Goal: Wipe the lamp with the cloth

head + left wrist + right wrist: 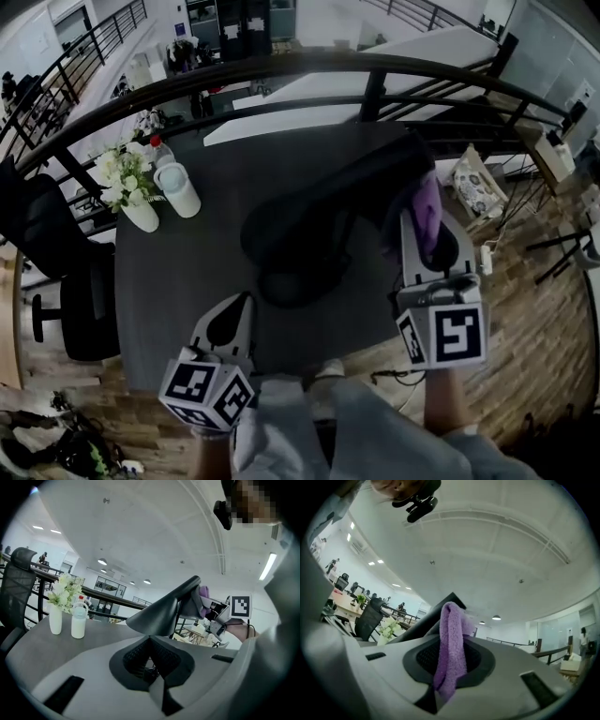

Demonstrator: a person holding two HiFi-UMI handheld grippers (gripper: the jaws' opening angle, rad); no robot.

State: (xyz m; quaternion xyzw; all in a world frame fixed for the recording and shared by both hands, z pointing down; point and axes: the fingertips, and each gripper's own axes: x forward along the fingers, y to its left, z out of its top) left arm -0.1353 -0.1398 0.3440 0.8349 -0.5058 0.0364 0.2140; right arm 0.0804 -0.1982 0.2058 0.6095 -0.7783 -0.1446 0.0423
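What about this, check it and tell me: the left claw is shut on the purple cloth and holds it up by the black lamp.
The claw is wrong. The purple cloth is pinched in the right claw, not the left, and is held up by the black lamp. The right gripper view shows this. The left claw is shut on nothing.
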